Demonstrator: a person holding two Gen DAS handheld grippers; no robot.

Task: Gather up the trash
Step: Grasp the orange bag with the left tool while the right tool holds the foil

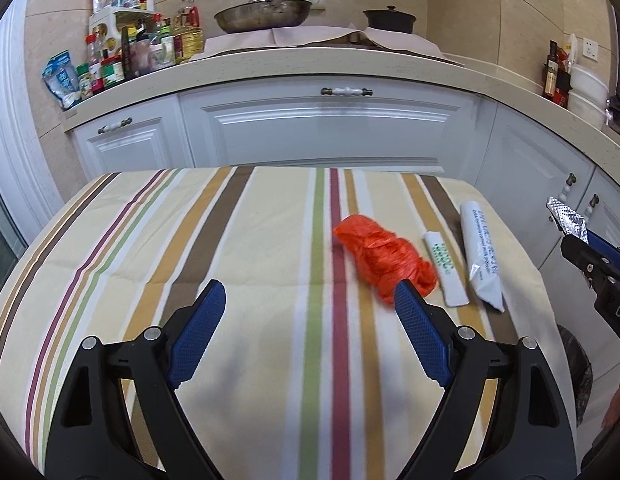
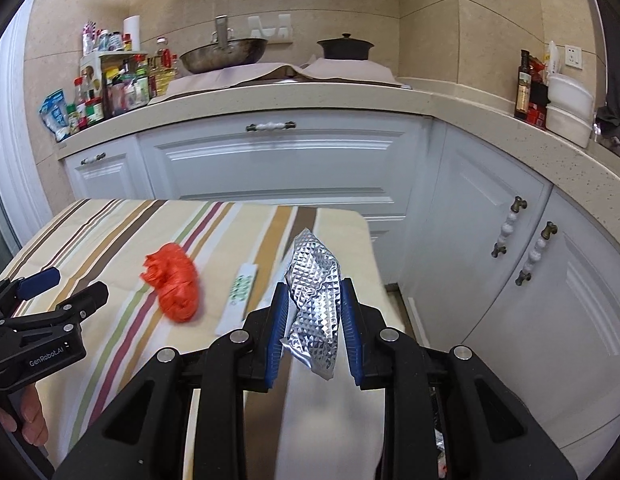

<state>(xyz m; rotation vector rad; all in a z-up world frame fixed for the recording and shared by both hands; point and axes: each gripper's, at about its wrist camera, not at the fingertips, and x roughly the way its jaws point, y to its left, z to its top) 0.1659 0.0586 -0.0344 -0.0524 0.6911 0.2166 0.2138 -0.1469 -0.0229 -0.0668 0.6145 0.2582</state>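
I had the right gripper (image 2: 314, 316) clamped on a crumpled piece of embossed silver foil (image 2: 314, 300), its blue pads pressed against both sides of the wad, and it hung over the right edge of the striped tablecloth (image 1: 149, 248), beyond the table's corner toward the white cabinet doors (image 2: 510, 280). From the left wrist view I could see that same foil (image 1: 568, 216) sticking out of the right tool at the far right of the picture, with a dark round container (image 1: 578, 364) partly visible below it beside the table; I judged that to be the bin, though too little of it showed to be sure. My left gripper (image 1: 310, 300) stood wide open and empty, low over the cloth. The relation that mattered for its next move was this: the crumpled orange plastic bag (image 1: 384, 260) lay just ahead and to the right of it, nearly touching the tip of the right-hand finger (image 1: 418, 328), with its long axis running diagonally from far-left to near-right. The left tool was plainly the nearer one. Beyond the bag lay a small white paper sleeve with green print (image 1: 446, 276) and a larger white wrapper (image 1: 482, 252), both pointing roughly away from me, side by side but apart, closer to the right edge.
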